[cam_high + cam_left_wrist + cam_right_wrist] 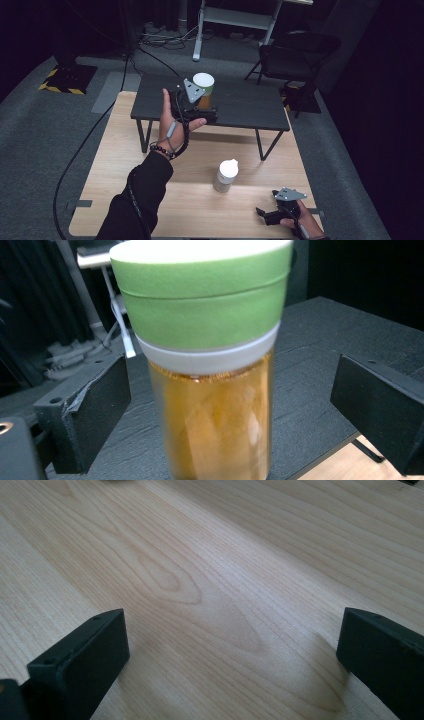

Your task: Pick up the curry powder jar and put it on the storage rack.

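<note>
A clear jar of amber contents (205, 97) with a green and white lid stands on a small black raised table (245, 107). My left gripper (202, 110) is open around the jar. In the left gripper view the jar (212, 405) stands upright between the two jaws, and each jaw is a gap away from the glass; the left gripper (235, 412) touches nothing. A white-capped bottle (226, 175) stands on the wooden table (150, 200). My right gripper (265, 215) rests low at the near right edge, open, with bare wood between its jaws (232, 660).
The black table stands on thin legs on the far half of the wooden table. Beyond it on the grey floor are a dark folding chair (295, 55), a white desk frame (235, 20) and cables. A cable (75, 160) trails off the left side.
</note>
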